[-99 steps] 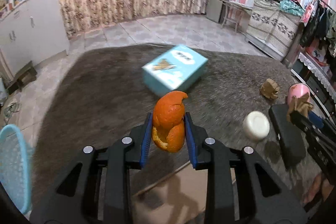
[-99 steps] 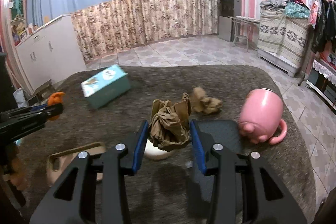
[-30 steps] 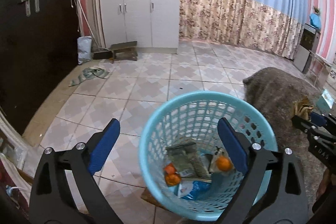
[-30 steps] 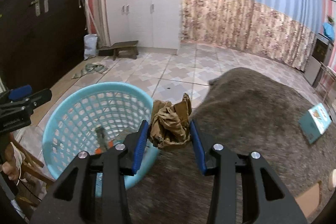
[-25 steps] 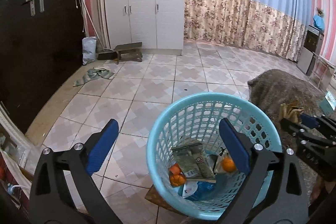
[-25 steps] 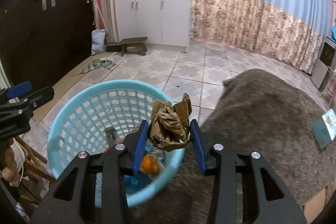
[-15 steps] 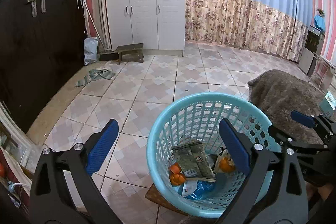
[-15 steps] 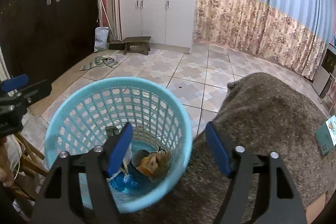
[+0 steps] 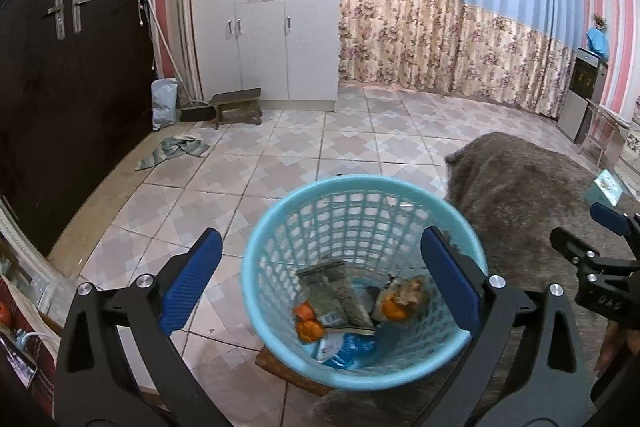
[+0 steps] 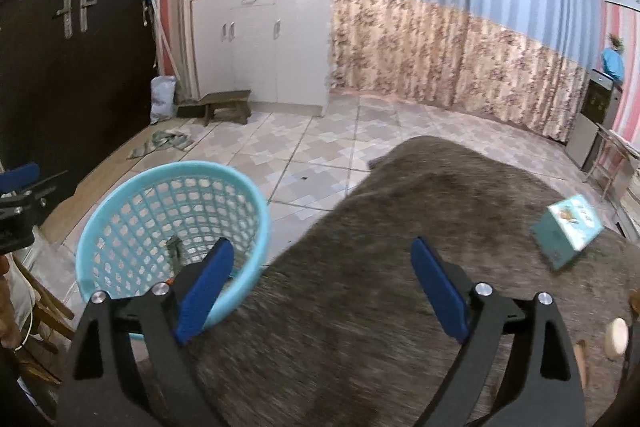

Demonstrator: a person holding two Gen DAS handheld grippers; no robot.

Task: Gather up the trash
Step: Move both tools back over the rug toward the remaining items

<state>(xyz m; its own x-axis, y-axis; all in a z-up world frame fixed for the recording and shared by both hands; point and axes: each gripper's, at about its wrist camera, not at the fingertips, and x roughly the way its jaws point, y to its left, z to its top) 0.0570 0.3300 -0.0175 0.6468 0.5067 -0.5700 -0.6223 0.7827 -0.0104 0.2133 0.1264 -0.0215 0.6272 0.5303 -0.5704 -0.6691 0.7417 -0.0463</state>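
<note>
Left claw (image 9: 318, 281): spread wide, empty, hanging above the bin with its pads on either side of the opening.
Right claw (image 10: 320, 285): spread wide, empty, over the grey cloth (image 10: 400, 247), with the bin at lower left of its frame.
Bin (image 9: 256, 263): pale blue mesh, standing off the cloth's edge, centre-low in the left view.
Trash in bin: orange peel (image 9: 308, 323), a greenish wrapper (image 9: 336, 291), a brown wad (image 9: 412, 293), something blue at the bottom.
Trash left: I judge it lies on the cloth at far right of the right view, where a pale round thing (image 10: 616, 337) shows at the frame edge.
Nearer claw: the right, already over the cloth; long axis not readable.
Box (image 10: 566, 231): teal, on the cloth at right; print too blurred to read.
Writing: round stickers on the dark door (image 10: 48, 27) at upper left, illegible.
</note>
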